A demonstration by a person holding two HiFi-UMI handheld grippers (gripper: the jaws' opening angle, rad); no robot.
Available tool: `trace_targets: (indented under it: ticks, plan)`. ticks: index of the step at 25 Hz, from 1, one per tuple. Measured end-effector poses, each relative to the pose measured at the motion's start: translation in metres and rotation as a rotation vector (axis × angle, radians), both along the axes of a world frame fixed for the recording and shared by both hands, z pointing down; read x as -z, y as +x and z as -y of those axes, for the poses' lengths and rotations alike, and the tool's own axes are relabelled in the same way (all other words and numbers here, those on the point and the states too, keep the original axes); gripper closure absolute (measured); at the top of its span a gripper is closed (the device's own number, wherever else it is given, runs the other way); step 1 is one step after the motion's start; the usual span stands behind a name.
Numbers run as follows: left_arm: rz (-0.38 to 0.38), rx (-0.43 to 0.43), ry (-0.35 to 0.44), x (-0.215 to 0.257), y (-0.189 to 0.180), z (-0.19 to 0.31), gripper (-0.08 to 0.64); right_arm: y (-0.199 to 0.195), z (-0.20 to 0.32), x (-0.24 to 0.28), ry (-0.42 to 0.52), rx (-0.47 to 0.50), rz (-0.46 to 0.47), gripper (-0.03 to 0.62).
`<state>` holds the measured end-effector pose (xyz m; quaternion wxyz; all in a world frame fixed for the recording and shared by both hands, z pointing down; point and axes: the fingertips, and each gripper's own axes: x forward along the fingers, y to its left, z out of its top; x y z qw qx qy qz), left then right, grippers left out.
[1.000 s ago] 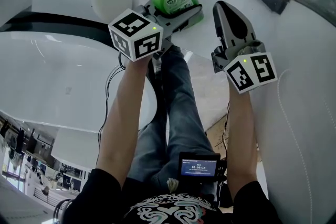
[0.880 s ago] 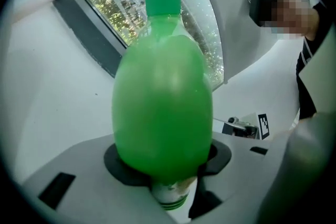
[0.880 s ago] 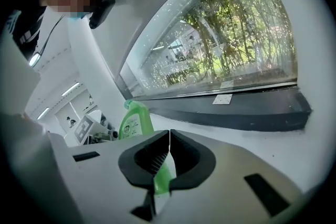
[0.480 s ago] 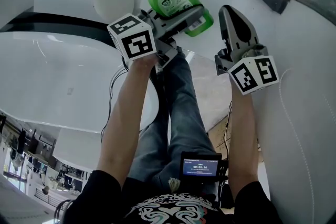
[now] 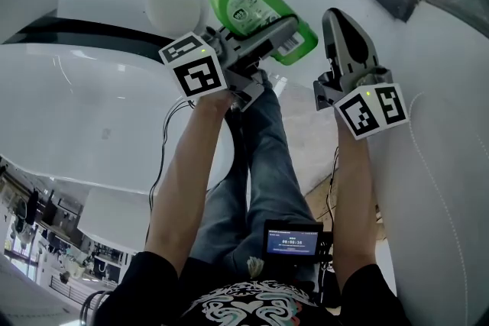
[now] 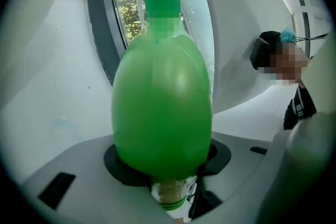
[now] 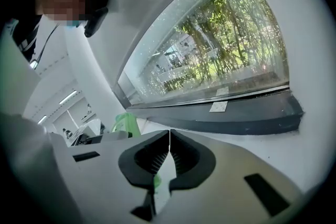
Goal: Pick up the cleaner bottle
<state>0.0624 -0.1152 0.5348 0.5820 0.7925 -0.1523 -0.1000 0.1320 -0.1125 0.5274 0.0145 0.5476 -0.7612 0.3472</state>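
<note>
The green cleaner bottle (image 5: 243,2) with a white label hangs off the white surface, tilted, its cap pointing up-left. My left gripper (image 5: 267,33) is shut on its lower body. In the left gripper view the bottle (image 6: 160,107) fills the middle, and the black pads (image 6: 116,161) press on both of its sides. My right gripper (image 5: 340,30) hangs to the right of the bottle, apart from it. Its jaws meet along their whole front edge with nothing between them (image 7: 169,145). A sliver of the green bottle (image 7: 125,124) shows at that view's left.
A white round object (image 5: 172,2) sits just left of the bottle on the curved white surface (image 5: 92,111). A window with a dark sill (image 7: 236,113) runs behind. A person (image 6: 283,68) stands at the back right. The wearer's legs (image 5: 256,164) and a small screen (image 5: 290,242) are below.
The left gripper has risen a little with the bottle and rolled, so the bottle leans further over with its cap swung left. The right gripper has stayed nearly in place.
</note>
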Motion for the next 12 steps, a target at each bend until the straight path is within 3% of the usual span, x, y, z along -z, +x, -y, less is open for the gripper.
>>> trace_targets:
  ticks: [12]
  plan:
    - [-0.022, 0.106, 0.001, 0.026, -0.015, 0.005, 0.356, -0.001, -0.007, 0.015, 0.044, 0.043, -0.082, 0.565]
